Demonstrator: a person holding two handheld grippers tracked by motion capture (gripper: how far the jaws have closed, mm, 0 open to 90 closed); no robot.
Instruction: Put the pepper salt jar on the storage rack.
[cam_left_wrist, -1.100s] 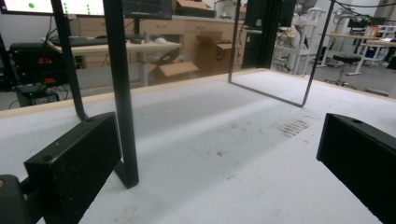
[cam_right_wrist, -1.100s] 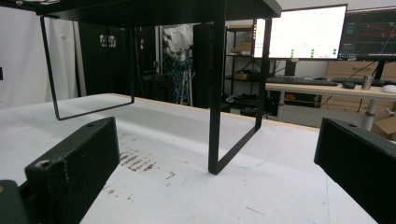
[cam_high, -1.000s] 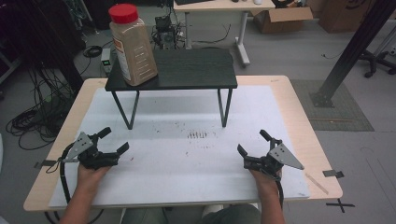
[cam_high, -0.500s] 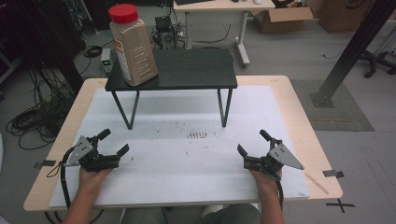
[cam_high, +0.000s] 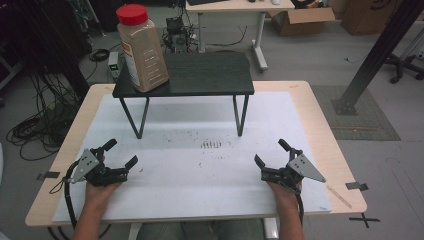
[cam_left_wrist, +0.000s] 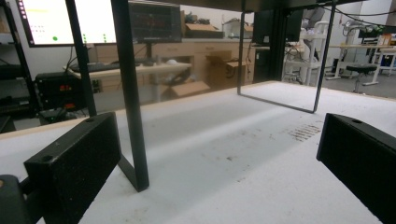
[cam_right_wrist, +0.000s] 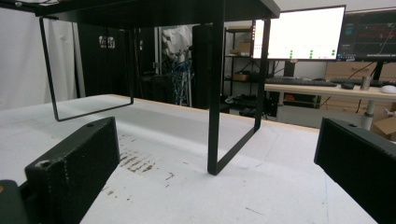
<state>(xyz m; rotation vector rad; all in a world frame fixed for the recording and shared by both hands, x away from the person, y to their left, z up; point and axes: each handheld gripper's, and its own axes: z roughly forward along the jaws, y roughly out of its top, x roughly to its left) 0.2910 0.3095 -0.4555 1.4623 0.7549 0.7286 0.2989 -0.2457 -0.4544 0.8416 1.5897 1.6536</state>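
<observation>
The left gripper (cam_high: 121, 153) rests low over the near-left part of the white mat (cam_high: 200, 190), jaws spread apart with nothing between them. The right gripper (cam_high: 271, 152) sits at the near-right part of the mat, jaws likewise apart and empty. Both point toward the black stand (cam_high: 200, 75) at the far side of the wooden table (cam_high: 320, 125). A red-lidded plastic jar (cam_high: 142, 47) of tan granules stands upright on the stand's left end. Brown smudges (cam_high: 211, 145) mark the mat between the grippers.

Jar (cam_high: 142, 47) label text too small to read (monitor (cam_right_wrist: 299, 32) text too)
</observation>
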